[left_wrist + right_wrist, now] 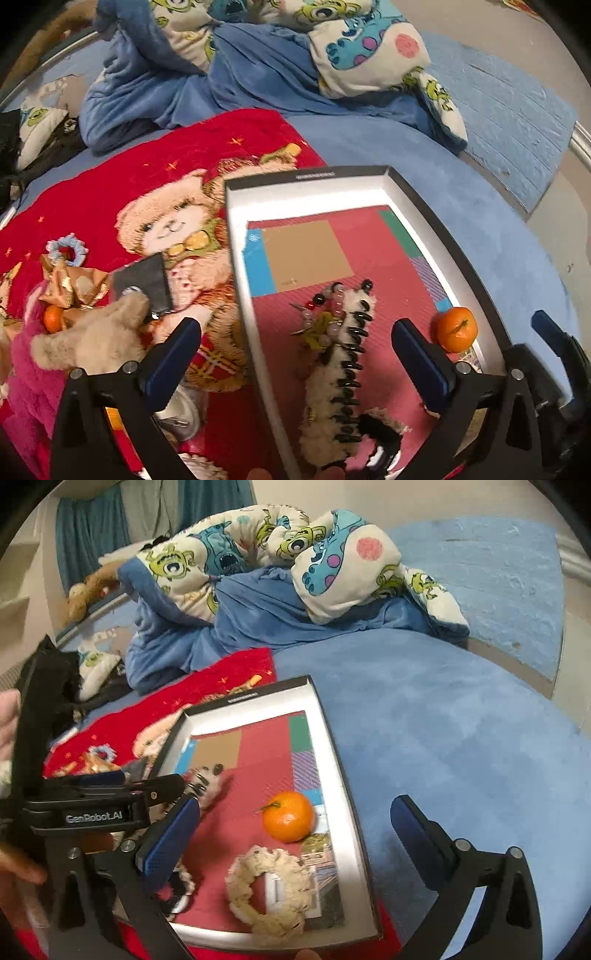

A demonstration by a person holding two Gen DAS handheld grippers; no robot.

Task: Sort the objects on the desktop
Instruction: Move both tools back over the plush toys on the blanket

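We hover over a bed covered in blue, where a shallow box lid with a dark rim and white inner walls lies partly on a red teddy-bear blanket. Our left gripper has its jaws spread wide with nothing pressed between the pads; below the gap lies a fuzzy cream hair clip with black teeth, and a cluster of beaded hair ties sits just beside its far end. Our right gripper is likewise wide open and empty, hanging above the lid's near end. In the right wrist view a mandarin rests on the lid's red floor near the right wall, and a cream scrunchie lies nearer to us, apart from the fruit. In that same view the left gripper comes in from the left edge, reaching over the lid's left wall. Outside the lid, on the red blanket, we see a second mandarin, a gold crinkled wrapper, a pale blue scrunchie, a dark card and a beige plush piece. A cartoon-print quilt is bunched at the far side of the bed.
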